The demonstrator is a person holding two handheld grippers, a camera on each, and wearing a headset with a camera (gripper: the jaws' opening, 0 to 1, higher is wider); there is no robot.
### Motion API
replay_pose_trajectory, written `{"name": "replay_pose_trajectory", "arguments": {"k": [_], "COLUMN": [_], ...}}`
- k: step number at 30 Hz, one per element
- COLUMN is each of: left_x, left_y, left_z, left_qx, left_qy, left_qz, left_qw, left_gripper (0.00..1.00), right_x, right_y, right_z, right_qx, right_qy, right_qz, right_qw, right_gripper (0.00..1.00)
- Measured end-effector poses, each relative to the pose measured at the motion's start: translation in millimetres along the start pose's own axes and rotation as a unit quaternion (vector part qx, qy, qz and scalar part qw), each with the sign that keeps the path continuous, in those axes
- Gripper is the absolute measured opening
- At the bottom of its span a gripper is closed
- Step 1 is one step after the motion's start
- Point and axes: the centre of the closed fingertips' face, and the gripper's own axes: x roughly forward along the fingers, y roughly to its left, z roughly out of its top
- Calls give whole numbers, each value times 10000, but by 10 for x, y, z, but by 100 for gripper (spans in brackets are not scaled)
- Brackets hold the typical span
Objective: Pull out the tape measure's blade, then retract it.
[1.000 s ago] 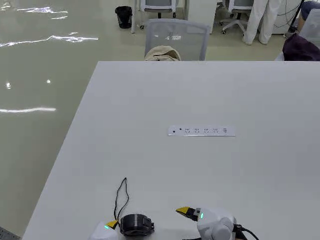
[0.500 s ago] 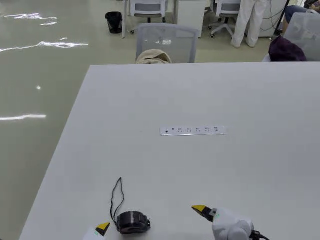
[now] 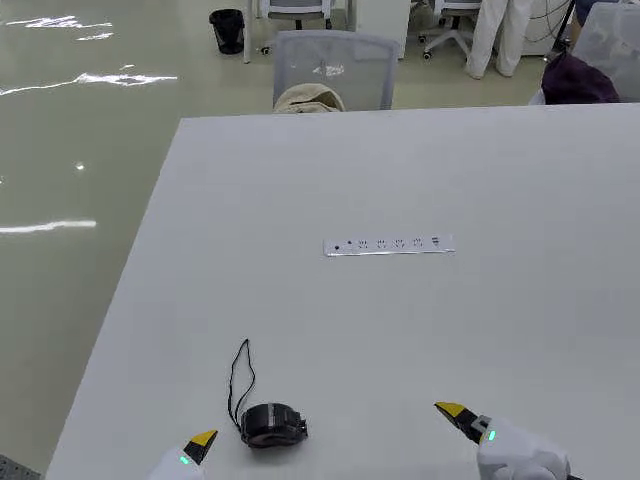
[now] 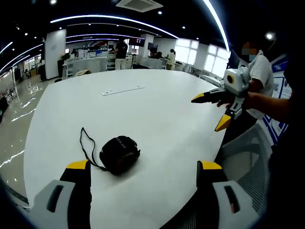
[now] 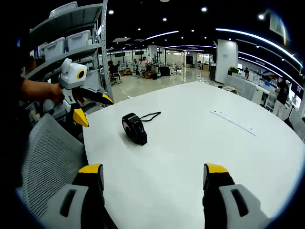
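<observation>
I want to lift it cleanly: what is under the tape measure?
The tape measure rests on the bare white table, its black cord trailing off beside it. The patch directly beneath the case is covered, so not visible.

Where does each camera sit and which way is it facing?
Head view: on the headset, looking down the table at the tape measure; yellow jaw tips below.
Left gripper view: on the left hand-held gripper, facing the tape measure; own open jaws.
Right gripper view: on the right hand-held gripper, facing it from across; own open jaws.
All share the tape measure and power strip.
</observation>
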Motion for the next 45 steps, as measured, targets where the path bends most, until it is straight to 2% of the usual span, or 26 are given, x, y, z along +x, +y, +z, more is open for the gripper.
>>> {"name": "replay_pose_trajectory", "arguments": {"k": [2, 4, 9, 19, 45], "left_x": [-34, -71, -161, -264, -240], "left_y": [-13, -18, -31, -4, 51], "left_z": [-3, 9, 32, 20, 28], "left_qx": [-13, -9, 235, 255, 266], "left_qy": [-17, -71, -152, -138, -67], "left_qz": [-54, -60, -44, 2, 51], "left_qw": [10000, 10000, 9996, 9996, 9996], "left_gripper": [91, 93, 97, 99, 99], "right_x": [-65, -118, -214, -404, -436], "right_y": [-50, -39, -32, -65, -105], "right_z": [-13, -32, -66, -11, -82], "right_qx": [85, 88, 132, 146, 130], "right_qy": [-34, -24, -61, -166, -76], "right_qz": [-169, -153, -144, -230, -221], "right_qw": [9998, 9998, 9998, 9995, 9996], "right_gripper": [92, 93, 96, 98, 97]}}
